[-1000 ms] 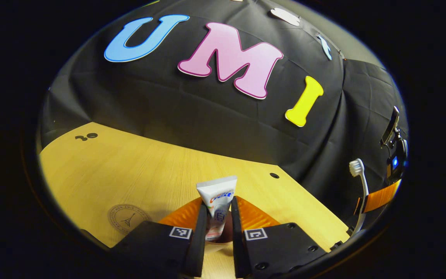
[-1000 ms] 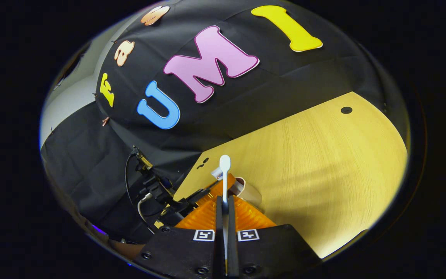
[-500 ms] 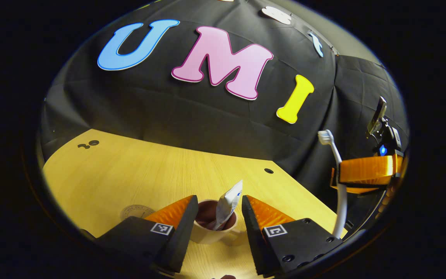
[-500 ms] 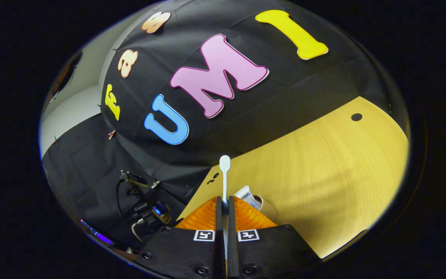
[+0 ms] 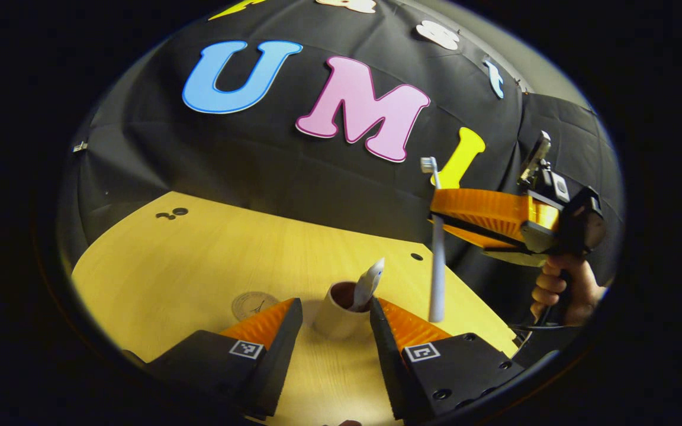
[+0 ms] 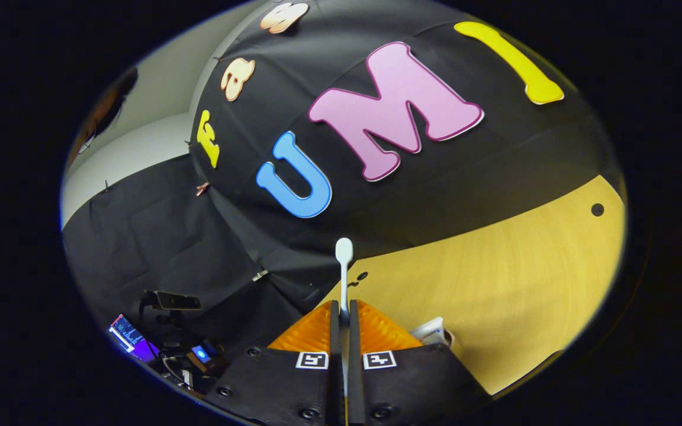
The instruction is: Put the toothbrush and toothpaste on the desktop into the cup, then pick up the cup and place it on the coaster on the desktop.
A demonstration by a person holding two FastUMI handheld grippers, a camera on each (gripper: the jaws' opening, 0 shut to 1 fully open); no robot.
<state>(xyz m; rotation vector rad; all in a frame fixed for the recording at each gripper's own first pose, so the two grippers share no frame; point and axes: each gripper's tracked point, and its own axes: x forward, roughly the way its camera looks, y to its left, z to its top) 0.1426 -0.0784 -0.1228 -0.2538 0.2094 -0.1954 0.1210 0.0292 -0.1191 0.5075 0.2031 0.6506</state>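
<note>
Right tool (image 5: 436,216) level, clamps toothbrush (image 5: 436,260) upright — hand (image 5: 560,290) beneath.

Left tool (image 5: 332,322): black blocks, square coded tags, screws, ribbed orange panels; right tool (image 6: 344,331) alike.

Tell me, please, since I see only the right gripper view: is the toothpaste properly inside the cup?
Observer: Yes. In the left gripper view the toothpaste leans inside the cup.
Operator: Is the left gripper holding the cup?
Observer: No. The left gripper is open, and the cup stands in the gap at its fingertips.
Operator: Where is the coaster?
Observer: The coaster lies flat on the desktop, left of the cup in that view, partly behind one finger.
</note>
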